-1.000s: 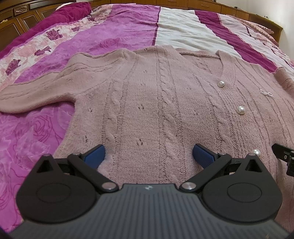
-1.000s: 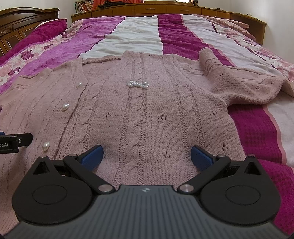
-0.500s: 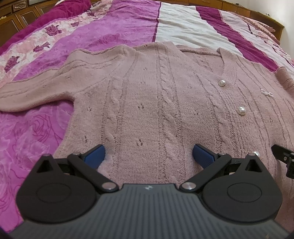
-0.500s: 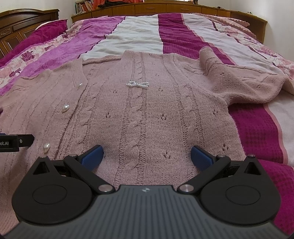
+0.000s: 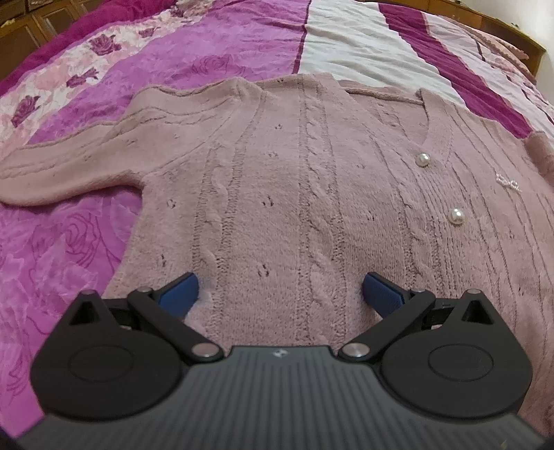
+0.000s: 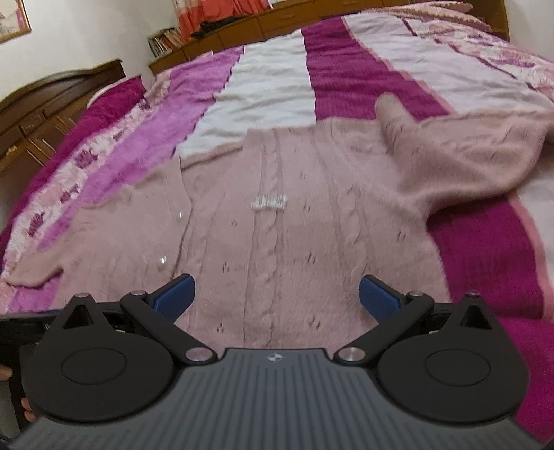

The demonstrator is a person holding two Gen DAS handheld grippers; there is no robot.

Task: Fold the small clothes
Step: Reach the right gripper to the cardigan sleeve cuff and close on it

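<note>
A dusty pink cable-knit cardigan [image 5: 294, 194] with pearl buttons [image 5: 456, 216] lies spread face up on the bed. Its left sleeve [image 5: 62, 166] stretches out to the left. Over the cardigan's lower left part my left gripper [image 5: 280, 294] stands open, its blue pads [image 5: 178, 294] apart and holding nothing. In the right wrist view the same cardigan [image 6: 294, 249] shows a small pearl bow [image 6: 270, 202], and its right sleeve [image 6: 460, 159] lies bunched at the right. My right gripper [image 6: 275, 294] is open above the hem, empty.
The bedspread [image 5: 207, 62] has purple, white and magenta stripes with rose patterns. A dark wooden headboard [image 6: 52, 104] runs along the left in the right wrist view, and low wooden cabinets [image 6: 277, 17] with books stand beyond the bed.
The left gripper has tilted down closer over the cardigan. The right gripper has swung up and rolled quickly, blurring its view; the other gripper's tip has left the left wrist view.
</note>
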